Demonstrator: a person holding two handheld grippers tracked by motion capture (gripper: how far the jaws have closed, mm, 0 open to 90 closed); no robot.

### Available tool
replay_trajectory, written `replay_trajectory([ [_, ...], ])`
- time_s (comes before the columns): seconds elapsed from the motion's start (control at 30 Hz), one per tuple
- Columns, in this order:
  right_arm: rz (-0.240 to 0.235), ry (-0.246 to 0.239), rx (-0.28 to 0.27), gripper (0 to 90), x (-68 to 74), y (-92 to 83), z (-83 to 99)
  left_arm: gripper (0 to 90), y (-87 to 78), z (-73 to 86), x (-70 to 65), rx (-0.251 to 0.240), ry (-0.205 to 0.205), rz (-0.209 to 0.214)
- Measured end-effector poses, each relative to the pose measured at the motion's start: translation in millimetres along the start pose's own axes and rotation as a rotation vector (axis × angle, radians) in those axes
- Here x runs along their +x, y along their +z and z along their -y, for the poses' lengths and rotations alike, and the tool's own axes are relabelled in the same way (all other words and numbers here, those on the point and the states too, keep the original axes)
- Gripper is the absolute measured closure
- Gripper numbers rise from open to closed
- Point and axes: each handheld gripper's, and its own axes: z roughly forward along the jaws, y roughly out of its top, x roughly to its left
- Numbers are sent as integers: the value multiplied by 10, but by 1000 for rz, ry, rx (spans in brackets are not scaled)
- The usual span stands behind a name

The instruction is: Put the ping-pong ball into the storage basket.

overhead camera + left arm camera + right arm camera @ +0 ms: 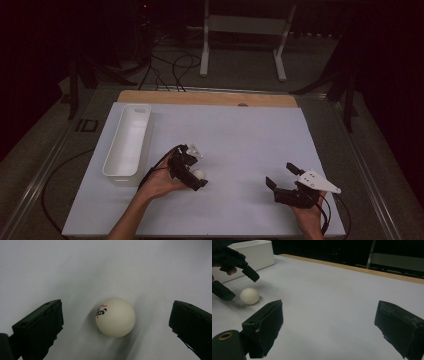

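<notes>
My left tool (115, 327) gapes wide, jaws either side of the ball (115, 317), not touching it | my right tool (284, 179) wide too, holding nothing, well apart to the right | ball lies on the white worktop (250, 135) | bin (127, 142) at far left

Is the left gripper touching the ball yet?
Apart. In the left gripper view the ball sits on the table between the open jaws of the left gripper, with bare white surface showing on both sides of it.
</notes>
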Motion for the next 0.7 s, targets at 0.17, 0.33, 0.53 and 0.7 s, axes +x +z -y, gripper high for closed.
replay_trajectory([
  [0.17,0,1,0,79,-4,0,0,0,21,0,11,3,-5,0],
  [0.33,-1,-1,0,79,-3,-1,0,0,48,-1,24,14,-10,-2],
  [0.53,0,0,0,79,-2,-1,0,0,81,2,43,23,-18,-2],
  [0.7,0,2,0,79,-2,-3,0,1,125,4,40,41,-17,-5],
])
